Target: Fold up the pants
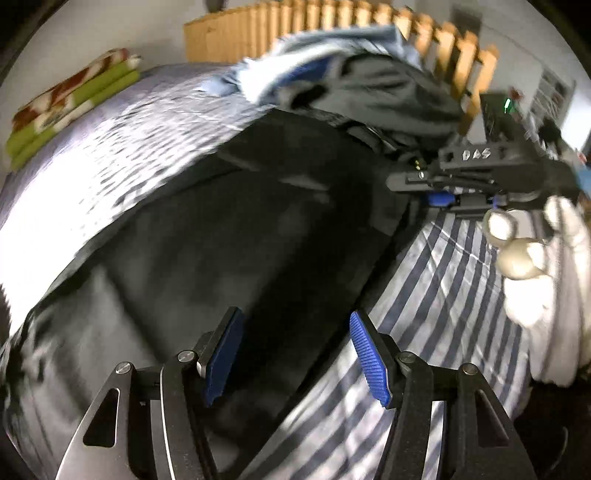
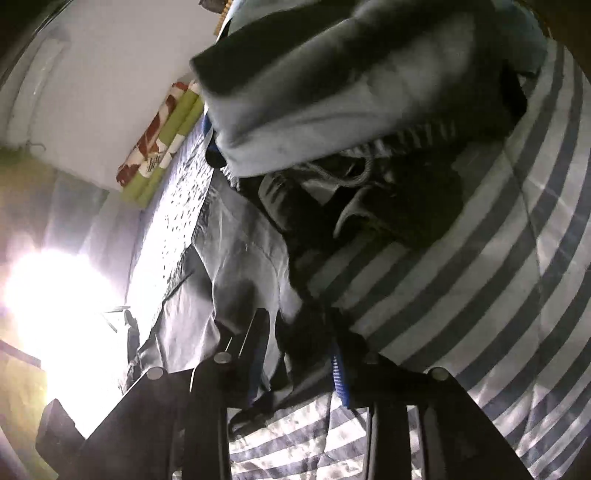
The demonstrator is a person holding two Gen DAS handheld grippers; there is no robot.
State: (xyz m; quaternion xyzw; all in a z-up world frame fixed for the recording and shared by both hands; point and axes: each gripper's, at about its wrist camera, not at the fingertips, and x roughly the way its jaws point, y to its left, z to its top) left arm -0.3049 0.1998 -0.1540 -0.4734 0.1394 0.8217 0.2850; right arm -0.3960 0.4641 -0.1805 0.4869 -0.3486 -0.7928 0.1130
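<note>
The dark charcoal fabric pants [image 1: 236,229] lay spread across the bed, running from the lower left of the left wrist view up toward the wooden slatted headboard [image 1: 332,33], resting partly on a pale lavender quilted cover [image 1: 122,147] and partly on a blue-and-white striped sheet [image 1: 436,295]. The left gripper [image 1: 295,354], with its blue ribbed pads [image 1: 369,358], hung above the pants with the jaws apart and nothing between them; the picture was blurred by motion. Farther off, at the right edge of that view, the right gripper [image 1: 439,184] pointed toward the waist end of the pants, carried by a hand in a white glove [image 1: 532,258]. In the right wrist view the right gripper [image 2: 299,354] had a fold of the dark cloth bunched between its fingers at the edge of the pants [image 2: 240,266], just where they met the striped sheet [image 2: 480,280]; the jaws stood narrow around that cloth, but shadow and blur made it impossible to tell whether the pads actually pressed on it. A heap of grey, blue and white clothing [image 1: 354,74] lay against the headboard beyond the pants, and a folded green, white and red patterned blanket [image 1: 70,107] sat by the wall at the far side of the bed.
</note>
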